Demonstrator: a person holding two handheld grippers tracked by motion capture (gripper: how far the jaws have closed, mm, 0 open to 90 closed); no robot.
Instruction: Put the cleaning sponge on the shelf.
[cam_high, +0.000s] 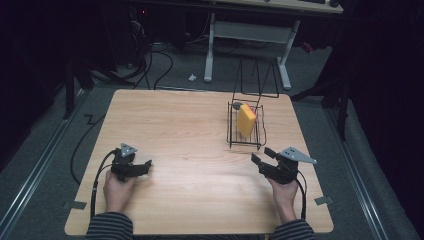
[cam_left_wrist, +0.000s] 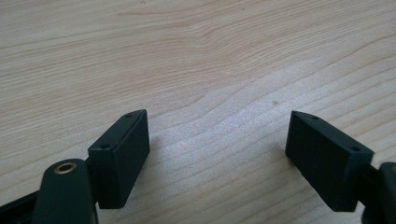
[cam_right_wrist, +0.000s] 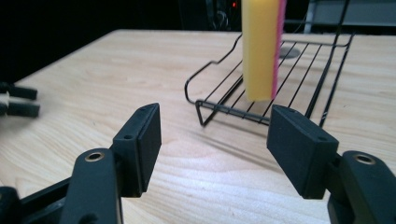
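Note:
A yellow sponge with a pink side (cam_high: 246, 120) (cam_right_wrist: 260, 46) stands on edge in a black wire rack (cam_high: 244, 142) (cam_right_wrist: 299, 70) on the right half of the wooden table (cam_high: 185, 150). My right gripper (cam_high: 263, 155) (cam_right_wrist: 215, 140) sits just in front of the rack's near edge, jaws open with nothing between them, pointing toward the rack. My left gripper (cam_high: 141, 167) (cam_left_wrist: 217, 154) rests low over the bare table at the front left, jaws open and empty, pointing right.
A person's hands and striped sleeves (cam_high: 107, 227) come in from the table's front edge. Behind the table stands a white desk frame (cam_high: 247, 35) with cables on the floor. A small grey round thing (cam_high: 237, 105) lies at the rack's far end.

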